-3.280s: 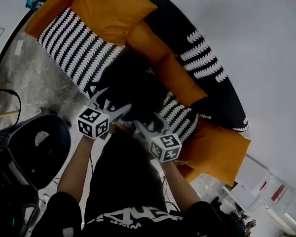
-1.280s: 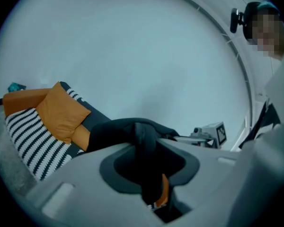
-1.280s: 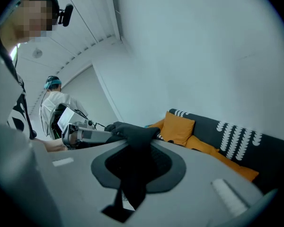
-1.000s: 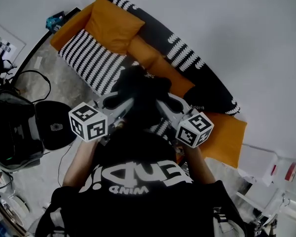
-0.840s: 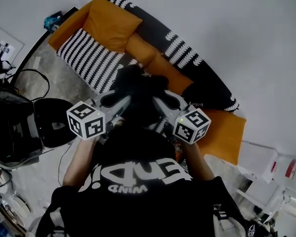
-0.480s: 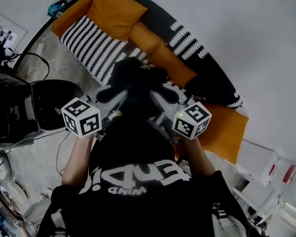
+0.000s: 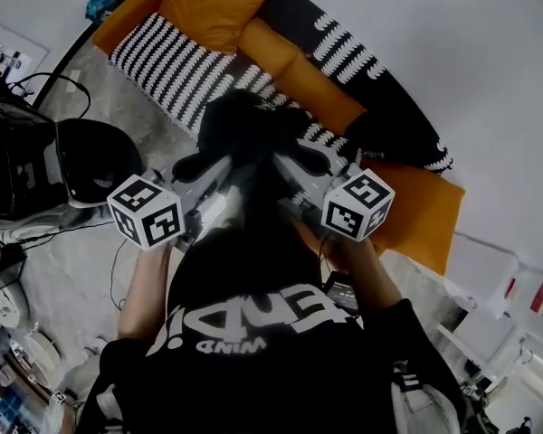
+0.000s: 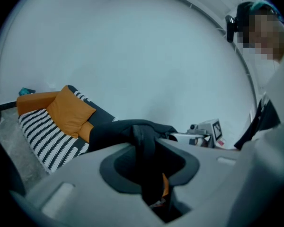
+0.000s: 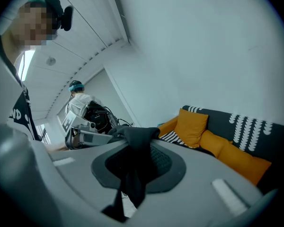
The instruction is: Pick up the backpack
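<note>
Both grippers have come back from the sofa (image 7: 174,65) since the earlier look, and the backpack (image 7: 246,132) came with them. On the left, my left gripper (image 7: 202,165) has its jaws nearly together, pinching a black strap (image 8: 145,143) of the bag. The backpack hangs in the middle between the two grippers, up off the striped seat. On the right, my right gripper (image 7: 309,159) pinches a second strap (image 9: 132,167) the same way. An orange cushion (image 7: 416,217) lies just past it.
</note>
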{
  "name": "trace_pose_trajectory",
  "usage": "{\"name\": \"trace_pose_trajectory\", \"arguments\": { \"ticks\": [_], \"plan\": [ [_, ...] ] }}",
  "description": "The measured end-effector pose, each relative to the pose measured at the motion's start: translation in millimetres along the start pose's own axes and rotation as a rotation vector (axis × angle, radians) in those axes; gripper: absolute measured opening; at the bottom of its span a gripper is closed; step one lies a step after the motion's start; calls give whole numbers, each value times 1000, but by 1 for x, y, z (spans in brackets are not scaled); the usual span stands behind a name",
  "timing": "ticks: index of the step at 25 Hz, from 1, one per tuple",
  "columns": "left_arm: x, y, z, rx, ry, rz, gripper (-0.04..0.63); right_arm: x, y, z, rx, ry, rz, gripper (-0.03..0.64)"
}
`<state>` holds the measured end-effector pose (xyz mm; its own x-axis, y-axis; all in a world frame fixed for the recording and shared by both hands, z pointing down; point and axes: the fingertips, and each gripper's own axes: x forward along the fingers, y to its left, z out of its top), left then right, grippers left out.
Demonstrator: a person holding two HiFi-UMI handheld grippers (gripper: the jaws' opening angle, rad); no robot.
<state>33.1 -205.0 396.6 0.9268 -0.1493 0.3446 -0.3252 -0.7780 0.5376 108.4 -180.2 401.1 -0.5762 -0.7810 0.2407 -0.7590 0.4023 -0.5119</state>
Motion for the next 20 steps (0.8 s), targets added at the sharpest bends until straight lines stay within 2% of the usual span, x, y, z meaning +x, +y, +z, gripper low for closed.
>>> {"name": "trace_pose_trajectory", "arguments": {
  "ticks": [10,14,20],
  "plan": [
    [-67,-35,-57,19,18,-85,98,-24,78,-57,42,-45,-102,58],
    [-89,-56,-81,48,53,-89,98,-39,104,-81,71,-68,-136,58],
    [-105,-87,-114,27,49,-67,97,-69,130,-109,68,-45,-137,58]
  ]
}}
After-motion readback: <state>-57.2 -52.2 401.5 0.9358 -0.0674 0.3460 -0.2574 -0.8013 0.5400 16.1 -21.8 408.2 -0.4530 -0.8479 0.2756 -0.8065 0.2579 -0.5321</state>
